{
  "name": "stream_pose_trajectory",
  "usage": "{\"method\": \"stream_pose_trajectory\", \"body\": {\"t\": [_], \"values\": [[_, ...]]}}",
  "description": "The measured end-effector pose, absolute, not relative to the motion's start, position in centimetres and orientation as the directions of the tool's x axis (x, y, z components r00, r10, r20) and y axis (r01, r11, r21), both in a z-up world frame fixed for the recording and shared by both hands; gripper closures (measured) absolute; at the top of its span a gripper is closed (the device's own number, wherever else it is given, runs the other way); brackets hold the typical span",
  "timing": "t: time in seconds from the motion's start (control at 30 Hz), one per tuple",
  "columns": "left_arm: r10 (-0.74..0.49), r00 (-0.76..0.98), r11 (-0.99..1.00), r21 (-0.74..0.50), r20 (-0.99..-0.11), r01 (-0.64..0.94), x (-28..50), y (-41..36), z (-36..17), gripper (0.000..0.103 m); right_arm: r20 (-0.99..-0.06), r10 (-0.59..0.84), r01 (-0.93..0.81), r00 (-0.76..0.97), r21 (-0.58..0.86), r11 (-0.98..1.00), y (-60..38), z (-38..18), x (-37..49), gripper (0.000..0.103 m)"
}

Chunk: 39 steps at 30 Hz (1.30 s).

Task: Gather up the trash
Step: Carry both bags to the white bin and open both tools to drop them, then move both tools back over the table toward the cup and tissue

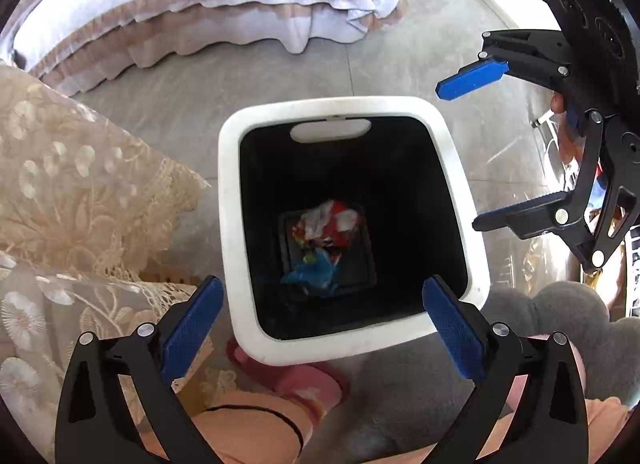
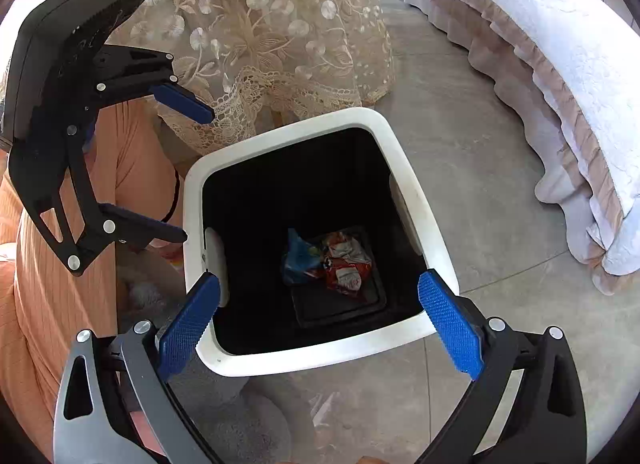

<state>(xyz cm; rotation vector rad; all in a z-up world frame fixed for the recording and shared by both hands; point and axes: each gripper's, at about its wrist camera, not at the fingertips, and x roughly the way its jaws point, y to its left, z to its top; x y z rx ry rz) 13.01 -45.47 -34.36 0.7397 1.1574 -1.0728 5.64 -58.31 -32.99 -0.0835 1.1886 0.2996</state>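
Observation:
A white-rimmed trash bin with a black inside stands on the grey floor. At its bottom lie crumpled wrappers, red-white and blue. My left gripper hangs open and empty above the bin's near rim. My right gripper is also open and empty above the bin, with the wrappers below it. Each gripper shows in the other's view: the right one at right, the left one at left, both with jaws apart.
A lace tablecloth hangs left of the bin. A bed with a white cover and frilled skirt stands beyond. The person's orange-clad legs and pink slipper are near the bin. A grey fluffy rug lies at right.

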Motion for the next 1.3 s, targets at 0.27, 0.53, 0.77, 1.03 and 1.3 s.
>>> {"method": "stream_pose_trajectory", "body": {"t": [0.27,0.53,0.77,1.03,1.3], "values": [[-0.389,0.082,0.377,-0.077,-0.918,0.923,12.0,-43.9,-30.1,0.005,-0.888,0.193,-0.301,0.417,0.065,0.951,-57.2,-29.1,6.1,0.004],[-0.477,0.242,0.44,0.009,-0.845,0.898,9.6,-39.9,-23.1,0.005,-0.828,0.224,-0.405,0.515,-0.004,0.914,-53.1,-23.1,5.6,0.004],[-0.486,0.45,0.604,0.084,-0.749,0.793,9.1,-33.3,-17.3,0.005,-0.716,0.335,-0.432,0.613,0.053,0.9,-49.5,-17.1,6.3,0.004],[-0.316,0.643,0.834,0.119,-0.698,0.539,10.9,-24.1,-15.3,0.005,-0.64,0.415,-0.494,0.647,0.064,0.867,-42.3,-13.9,8.0,0.004],[-0.192,0.72,0.906,0.161,-0.667,0.391,12.3,-17.9,-14.8,0.005,-0.663,0.431,-0.585,0.612,-0.014,0.811,-35.1,-14.3,10.5,0.004]]}}
